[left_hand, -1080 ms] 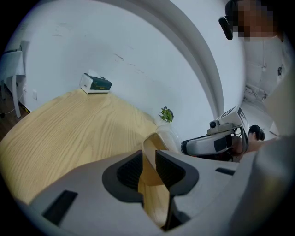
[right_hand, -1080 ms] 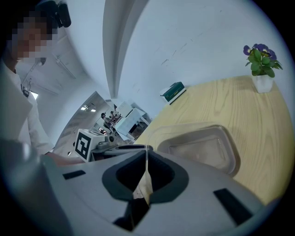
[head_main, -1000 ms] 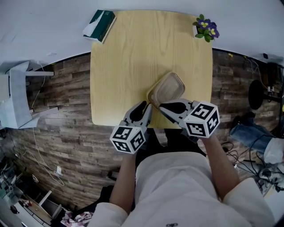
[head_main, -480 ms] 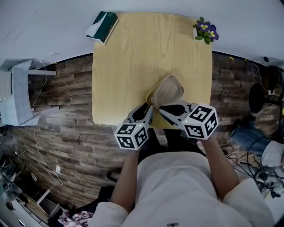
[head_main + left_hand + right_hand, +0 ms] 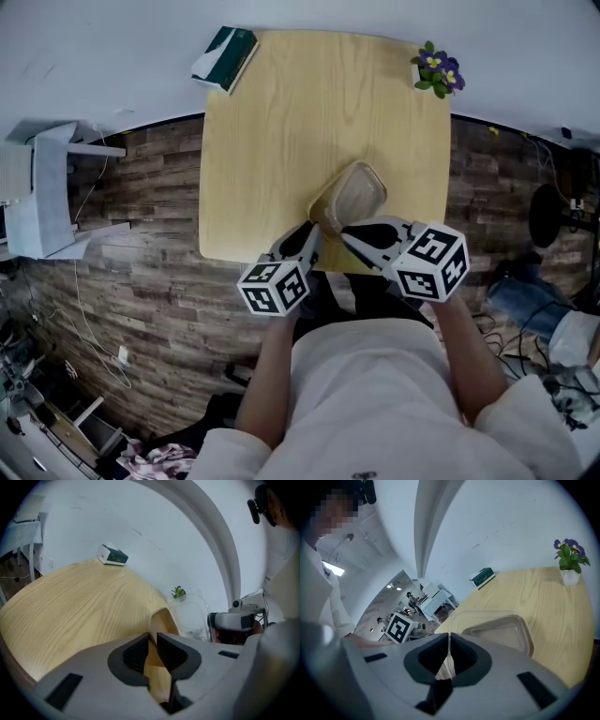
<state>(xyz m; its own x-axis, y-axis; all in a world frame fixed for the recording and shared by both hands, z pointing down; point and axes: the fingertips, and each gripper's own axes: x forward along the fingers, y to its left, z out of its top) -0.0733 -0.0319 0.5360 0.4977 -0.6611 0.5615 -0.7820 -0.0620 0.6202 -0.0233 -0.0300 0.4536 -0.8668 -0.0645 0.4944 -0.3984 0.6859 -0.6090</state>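
Observation:
A lidded food box (image 5: 349, 197) lies near the front edge of the wooden table (image 5: 281, 122); it has a brown base (image 5: 161, 623) and a clear plastic lid (image 5: 193, 618). My left gripper (image 5: 153, 641) is shut on the rim of the brown base. My right gripper (image 5: 449, 652) is shut on the thin edge of the clear lid (image 5: 501, 629). In the head view both grippers meet at the box's near end, the left gripper (image 5: 310, 241) on its left, the right gripper (image 5: 347, 232) on its right. Each gripper shows in the other's view, the right gripper (image 5: 234, 619) beside the lid.
A green and white tissue box (image 5: 225, 56) lies at the table's far left corner, a small potted plant with purple flowers (image 5: 437, 71) at the far right corner. A white chair (image 5: 42, 202) stands left of the table on the wood-plank floor. White wall lies behind.
In the left gripper view the clear lid now stands further off the brown base than before. Both grippers keep their hold and have shifted only slightly.

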